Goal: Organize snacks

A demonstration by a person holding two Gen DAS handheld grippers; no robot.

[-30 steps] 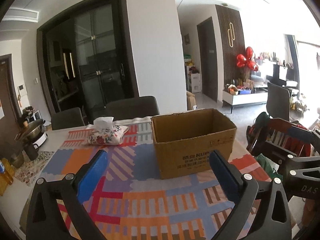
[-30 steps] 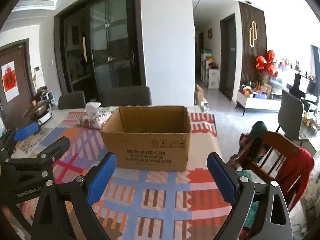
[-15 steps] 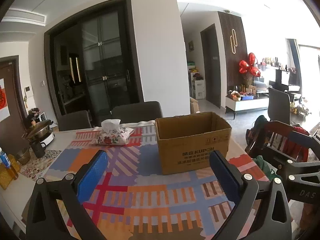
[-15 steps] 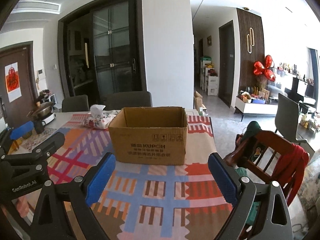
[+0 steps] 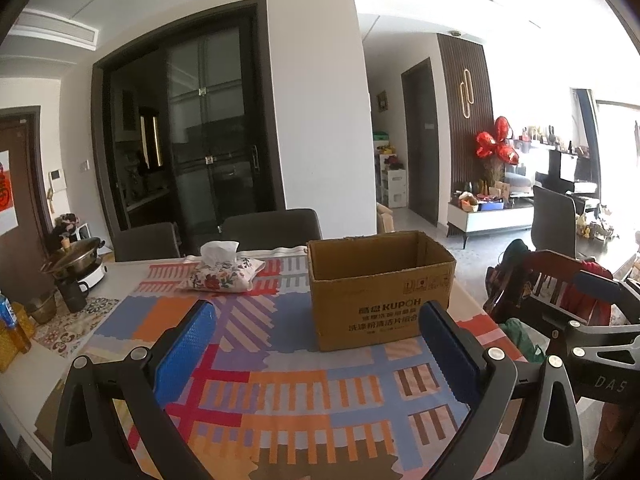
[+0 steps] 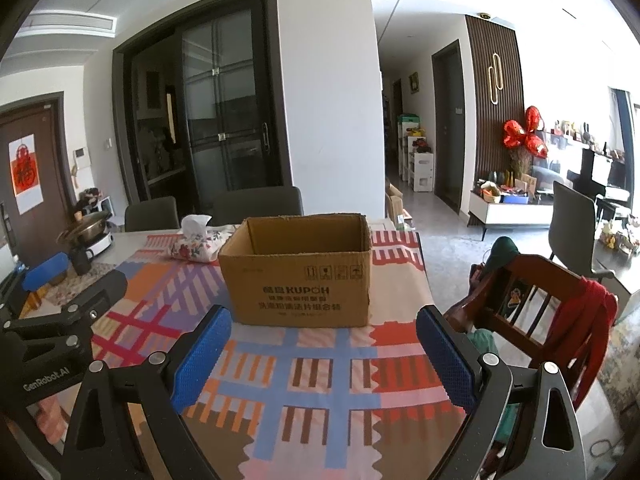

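Though open-topped, cardboard box contents unseen.

Brown cardboard box, dark print. Beside box: white floral tissue pouch, red flowers. Under box: cloth striped orange, blue, red, purple. Claw pads blue.
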